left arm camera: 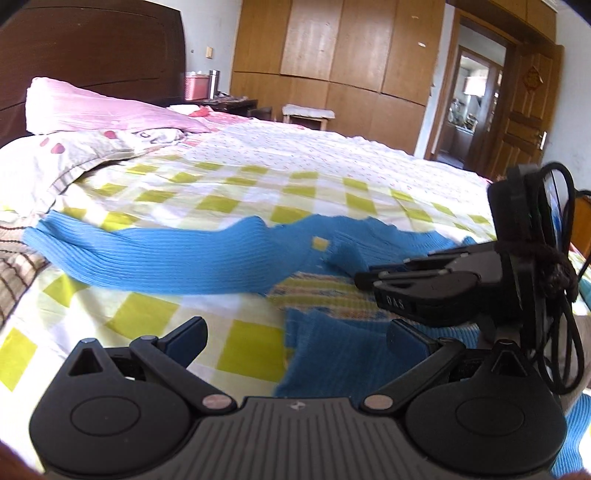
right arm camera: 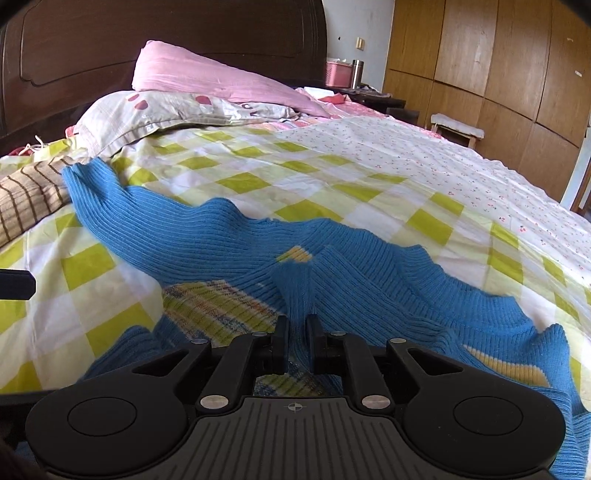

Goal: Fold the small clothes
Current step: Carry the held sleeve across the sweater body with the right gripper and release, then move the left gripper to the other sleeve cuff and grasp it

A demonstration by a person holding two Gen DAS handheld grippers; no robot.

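A small blue ribbed sweater point(right arm camera: 229, 251) with a multicoloured striped panel point(right arm camera: 221, 306) lies spread on the bed; one sleeve stretches away to the left. It also shows in the left wrist view point(left arm camera: 166, 258). My right gripper point(right arm camera: 297, 332) is shut on a raised fold of the blue knit near the sweater's middle. My left gripper point(left arm camera: 295, 339) is open and empty, low over the sweater's near edge point(left arm camera: 332, 354). The right gripper point(left arm camera: 373, 277) shows from the side in the left wrist view, pinching the knit.
The bed has a yellow-green checked sheet point(left arm camera: 229, 199) and a floral cover point(right arm camera: 424, 158) on the right. Pillows point(right arm camera: 207, 81) lie against a dark headboard point(right arm camera: 147, 33). A brown striped garment point(right arm camera: 26, 199) lies at the left. Wooden wardrobes point(left arm camera: 332, 48) and an open door point(left arm camera: 472, 107) stand behind.
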